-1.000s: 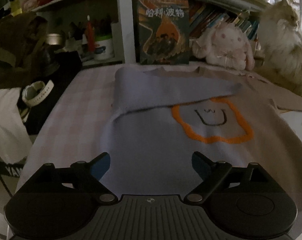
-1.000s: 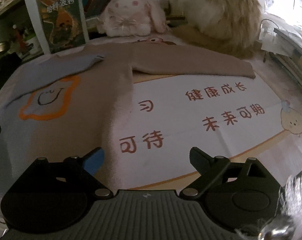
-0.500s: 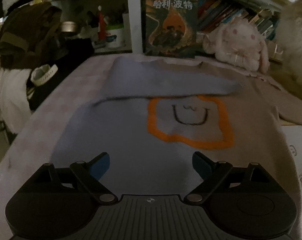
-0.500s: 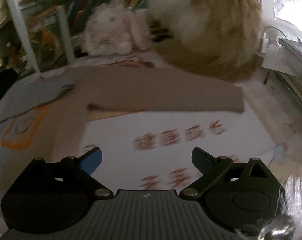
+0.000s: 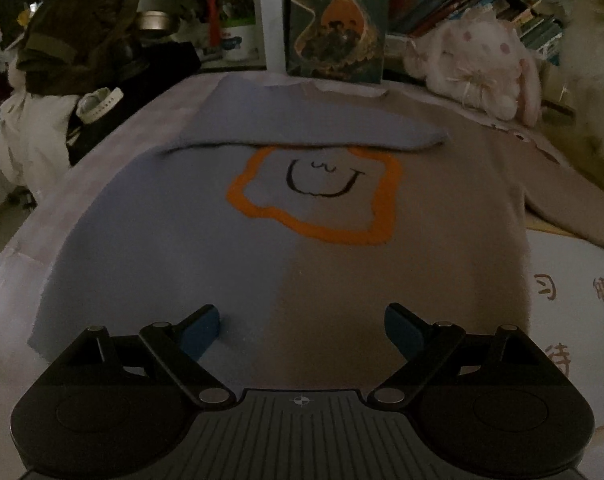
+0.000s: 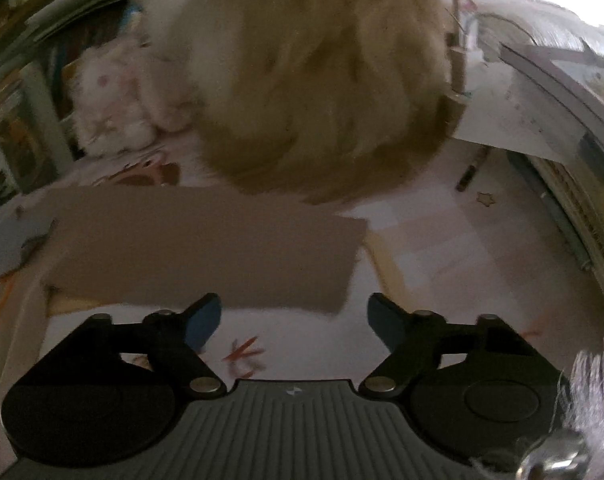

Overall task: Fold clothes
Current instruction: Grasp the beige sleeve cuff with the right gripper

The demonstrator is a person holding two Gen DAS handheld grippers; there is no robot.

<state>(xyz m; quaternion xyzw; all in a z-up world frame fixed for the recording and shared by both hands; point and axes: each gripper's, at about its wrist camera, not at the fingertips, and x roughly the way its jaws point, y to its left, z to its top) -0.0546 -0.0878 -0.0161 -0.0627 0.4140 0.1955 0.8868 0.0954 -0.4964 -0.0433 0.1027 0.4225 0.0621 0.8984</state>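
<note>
A sweater (image 5: 262, 264), half blue and half beige with an orange-outlined smiling face, lies flat on the table. Its blue sleeve (image 5: 302, 124) is folded across the chest. My left gripper (image 5: 302, 326) hovers open over the lower hem with nothing between its fingers. In the right wrist view the beige sleeve (image 6: 206, 248) stretches out flat, its cuff (image 6: 347, 264) toward the right. My right gripper (image 6: 294, 320) is just in front of the sleeve's near edge; its jaws are closing, and the pads touch no cloth.
A fluffy cream and ginger cat (image 6: 321, 80) sits right behind the beige sleeve. A pink plush bunny (image 5: 481, 64) and an upright book (image 5: 337, 20) stand at the back. Dark clothes (image 5: 74, 36) pile at the left. A printed mat (image 5: 573, 300) covers the table; papers (image 6: 541, 92) are at the right.
My left gripper slid right along the hem, so the face now sits centred. My right gripper swept right along the beige sleeve toward the cuff and cat, and its jaws narrowed.
</note>
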